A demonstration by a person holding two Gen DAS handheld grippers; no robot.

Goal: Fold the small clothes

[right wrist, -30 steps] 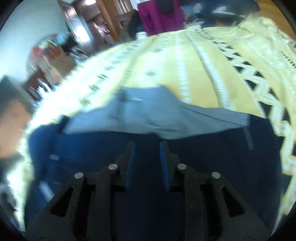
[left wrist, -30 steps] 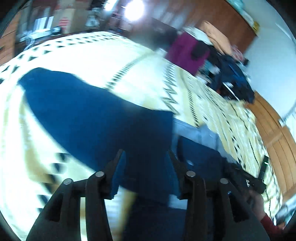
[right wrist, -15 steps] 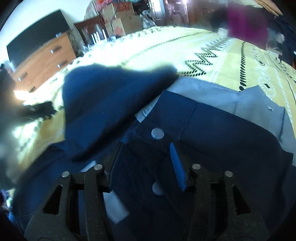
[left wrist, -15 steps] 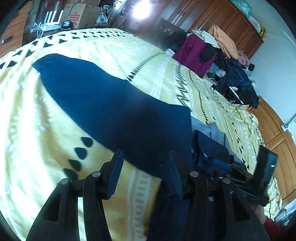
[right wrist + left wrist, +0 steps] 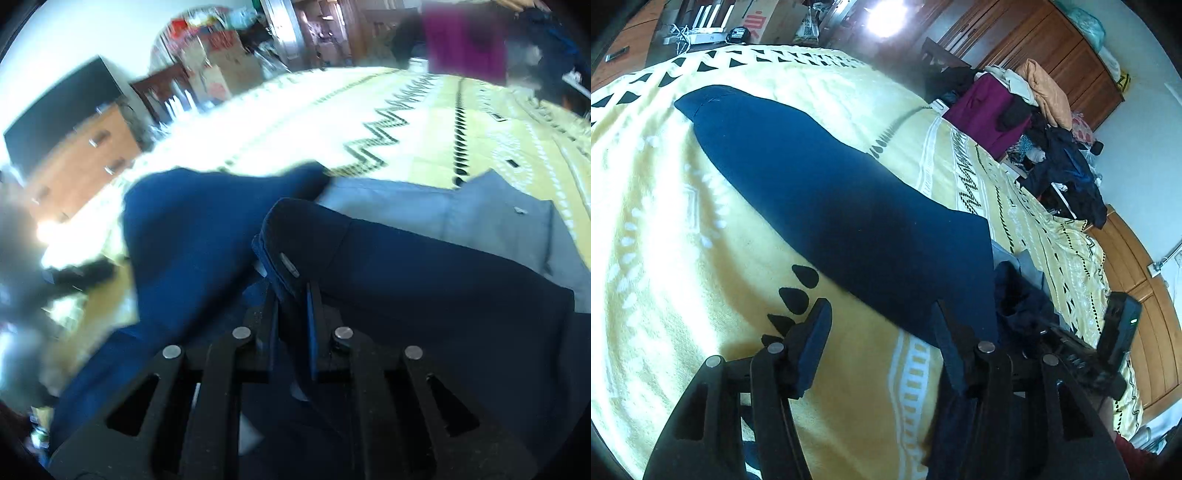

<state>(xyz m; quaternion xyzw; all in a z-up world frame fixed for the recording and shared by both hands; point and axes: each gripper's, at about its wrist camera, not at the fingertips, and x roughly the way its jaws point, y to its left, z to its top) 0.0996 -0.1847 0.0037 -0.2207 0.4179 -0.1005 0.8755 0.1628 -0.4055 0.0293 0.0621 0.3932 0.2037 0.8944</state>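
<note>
The left gripper [image 5: 881, 334] hangs released, its jaws spread wide with nothing between them, just above a yellow patterned bedspread [image 5: 683, 258]. One of its fingers [image 5: 947, 350] overlaps the near edge of a pair of navy trousers [image 5: 831, 192], whose long leg lies flat across the bedspread and runs away toward the far left corner. To its right, the right gripper [image 5: 1071, 354] shows as a dark shape at the bunched waist end of the trousers.

In the right wrist view, the right gripper [image 5: 291, 321] is clenched on a fold of the trousers [image 5: 406, 280] at the waistband, beside a metal button [image 5: 288, 263]. A grey lining [image 5: 461, 214] shows past the dark fabric. Much of this view is blurred.

Beyond the bed stand a wooden wardrobe [image 5: 1034, 40] and a heap of clothes [image 5: 1015, 107]
</note>
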